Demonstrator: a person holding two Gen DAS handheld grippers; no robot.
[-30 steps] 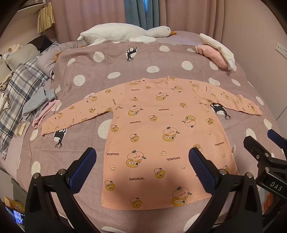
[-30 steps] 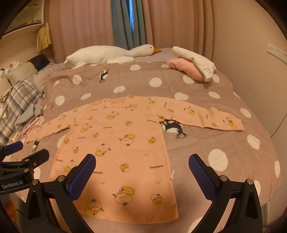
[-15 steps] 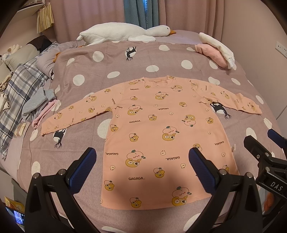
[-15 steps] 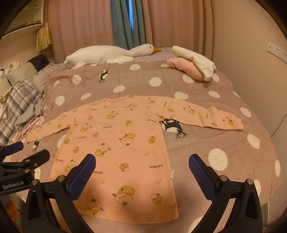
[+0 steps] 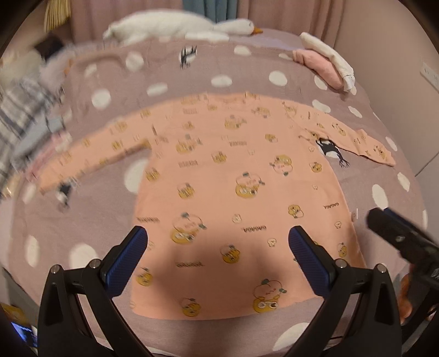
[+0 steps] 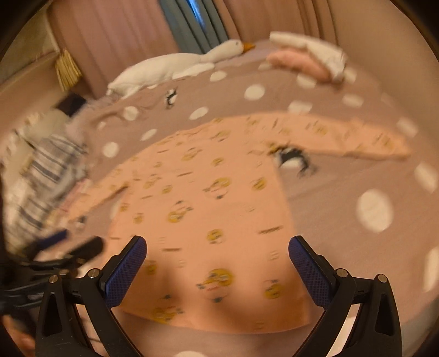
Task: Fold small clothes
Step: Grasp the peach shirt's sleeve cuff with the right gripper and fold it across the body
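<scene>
A small peach long-sleeved shirt (image 5: pixel 233 178) with duck prints lies flat, sleeves spread out, on the polka-dot bedspread (image 5: pixel 192 71). My left gripper (image 5: pixel 218 255) is open and empty, hovering above the shirt's lower hem. My right gripper (image 6: pixel 218 263) is open and empty above the hem of the shirt (image 6: pixel 208 203) too. The right gripper also shows at the right edge of the left wrist view (image 5: pixel 403 241). The left gripper shows blurred at the left of the right wrist view (image 6: pixel 63 252). Both views are motion-blurred.
A white goose plush (image 5: pixel 175 24) lies at the head of the bed. Folded pink and white clothes (image 5: pixel 326 63) sit at the back right. A plaid blanket and loose clothes (image 5: pixel 22 118) lie at the left. The bed's near edge runs under the grippers.
Both grippers have moved forward and down towards the shirt's hem; the right wrist view has tilted. The shirt has not moved. Both stay open.
</scene>
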